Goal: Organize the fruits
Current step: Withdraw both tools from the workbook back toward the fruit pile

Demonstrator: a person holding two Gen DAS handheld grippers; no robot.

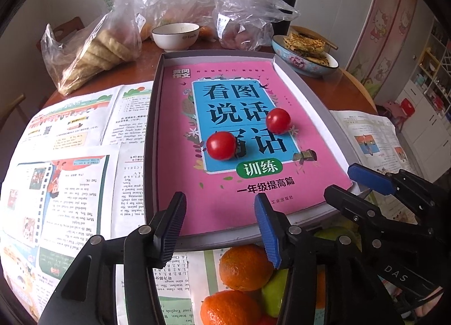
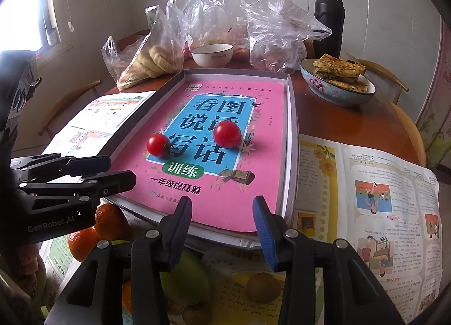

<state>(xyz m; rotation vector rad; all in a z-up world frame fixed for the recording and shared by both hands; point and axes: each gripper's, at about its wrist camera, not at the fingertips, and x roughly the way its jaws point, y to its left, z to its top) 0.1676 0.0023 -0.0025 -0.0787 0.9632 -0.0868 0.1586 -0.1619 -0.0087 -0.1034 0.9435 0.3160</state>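
- Tomatoes sit on the pink book inside the grey tray: one (image 1: 221, 145) toward the tray's left side, the other (image 1: 278, 120) nearer its middle, apart from each other.
- My left gripper (image 1: 220, 223) hangs over the tray's near edge, jaws parted with nothing between them.
- My right gripper (image 2: 222, 223) hangs over the same near edge, jaws likewise apart and empty.
- Oranges (image 1: 245, 267), a green apple (image 2: 186, 277) and a kiwi (image 2: 263, 287) lie on the newspapers by the table's near edge, below my jaws; I judge these are next for the tray (image 2: 294, 116).
- To do it well, I should widen the jaws before dropping onto a round fruit and close across its middle.
- Tomatoes may roll on the slick cover, so I should set new fruit down gently, clear of them.
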